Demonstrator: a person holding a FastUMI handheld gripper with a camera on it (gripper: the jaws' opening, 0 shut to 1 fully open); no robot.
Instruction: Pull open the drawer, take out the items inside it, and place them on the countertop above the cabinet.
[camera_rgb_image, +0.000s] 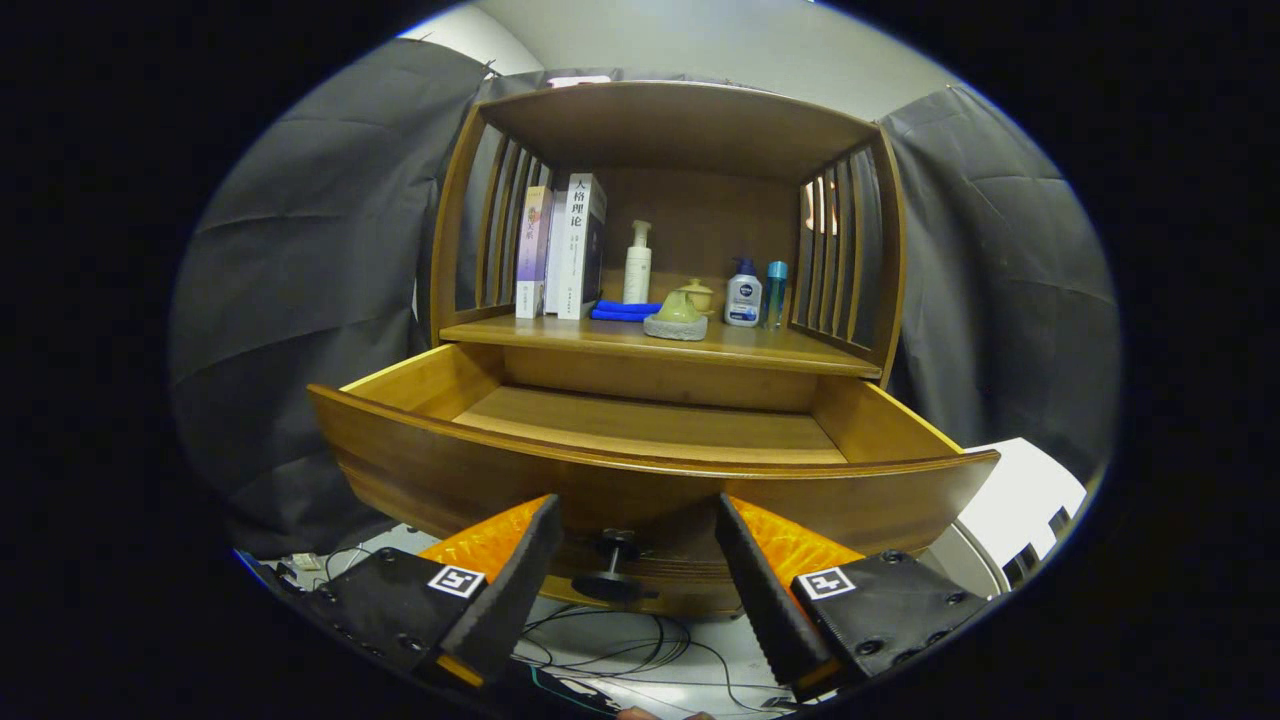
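Wooden drawer (650, 440) stands pulled out just beyond the claw (638, 560) — fingers wide, knob (612, 568) between them.

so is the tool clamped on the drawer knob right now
No, the tool is open, its fingers spread to either side of the knob on the pulled-out drawer, not pressing on it.

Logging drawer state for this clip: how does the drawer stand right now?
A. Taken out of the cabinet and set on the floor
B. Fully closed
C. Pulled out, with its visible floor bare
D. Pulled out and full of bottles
C: the drawer stands pulled out from the cabinet, the part of its floor in view is bare wood, and its knob sits between the open fingers of the gripper.
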